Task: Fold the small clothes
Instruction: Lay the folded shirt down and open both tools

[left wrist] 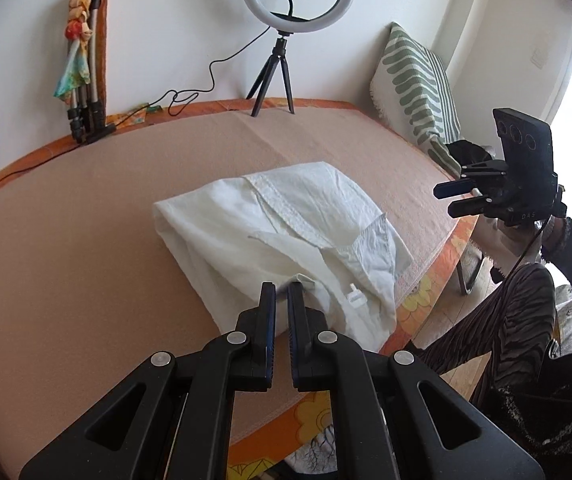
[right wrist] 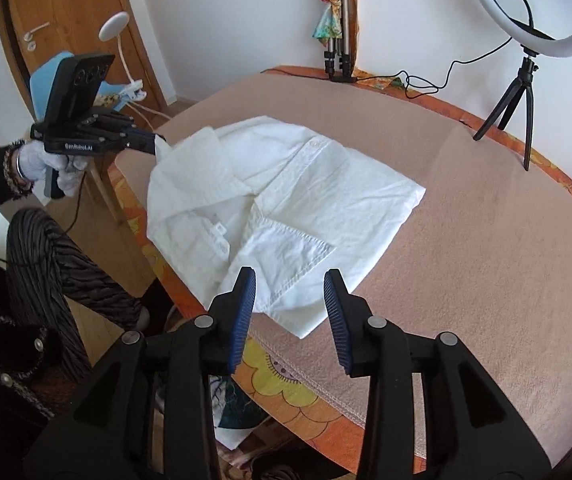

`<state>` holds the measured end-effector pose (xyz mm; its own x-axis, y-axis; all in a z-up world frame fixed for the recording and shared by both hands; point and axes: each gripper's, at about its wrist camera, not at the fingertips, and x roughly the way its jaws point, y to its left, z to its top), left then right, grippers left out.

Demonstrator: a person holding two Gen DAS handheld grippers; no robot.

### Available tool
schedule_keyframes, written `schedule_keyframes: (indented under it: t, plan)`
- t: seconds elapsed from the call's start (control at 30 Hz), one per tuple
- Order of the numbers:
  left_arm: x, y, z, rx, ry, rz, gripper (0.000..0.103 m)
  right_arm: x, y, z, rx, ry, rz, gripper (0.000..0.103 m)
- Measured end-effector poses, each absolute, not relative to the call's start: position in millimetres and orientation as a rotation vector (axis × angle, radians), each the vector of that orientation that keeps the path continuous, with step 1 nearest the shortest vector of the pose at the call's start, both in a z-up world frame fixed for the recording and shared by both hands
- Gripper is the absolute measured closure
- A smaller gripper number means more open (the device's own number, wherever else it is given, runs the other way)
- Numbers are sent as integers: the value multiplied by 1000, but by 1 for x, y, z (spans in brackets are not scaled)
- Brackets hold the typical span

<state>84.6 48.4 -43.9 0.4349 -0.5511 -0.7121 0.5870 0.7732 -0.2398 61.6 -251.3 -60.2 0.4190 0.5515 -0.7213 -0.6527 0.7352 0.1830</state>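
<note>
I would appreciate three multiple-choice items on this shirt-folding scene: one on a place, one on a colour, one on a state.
1. Where does the ring light stand?
A. on the far edge of the bed by the wall
B. on the floor
C. on the shirt

2. What colour is the shirt?
A. blue
B. white
C. striped green

3. How do the grippers stand?
A. both open
B. left open, right shut on cloth
C. left gripper shut on a shirt edge, right gripper open and empty

Answers: 1 A, its tripod feet rest on the bed's far edge; 2 B, plain white cloth; 3 C, cloth runs into the left's closed tips, while the right's pads stand apart.
</note>
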Motion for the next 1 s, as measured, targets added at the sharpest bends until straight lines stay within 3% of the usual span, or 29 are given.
schedule_keyframes:
  t: [0.17,0.47,0.6,0.83,1.0]
  plan:
    - [82,39,-51,168,936,-726,98,100,-248,-52,0,802,648,65]
    - [115,56,-14,83,816,-635,98,175,-214,-84,103,851,571,65]
    - [156,24,-46,97,817,-600,98,195,-200,-102,105,880,550,65]
    - [183,16,-137,45,993,-573,99,211,-204,-141,113,942,517,65]
    - [173,26,-133,29,961,-606,98,211,-211,-171,47,986,488,71]
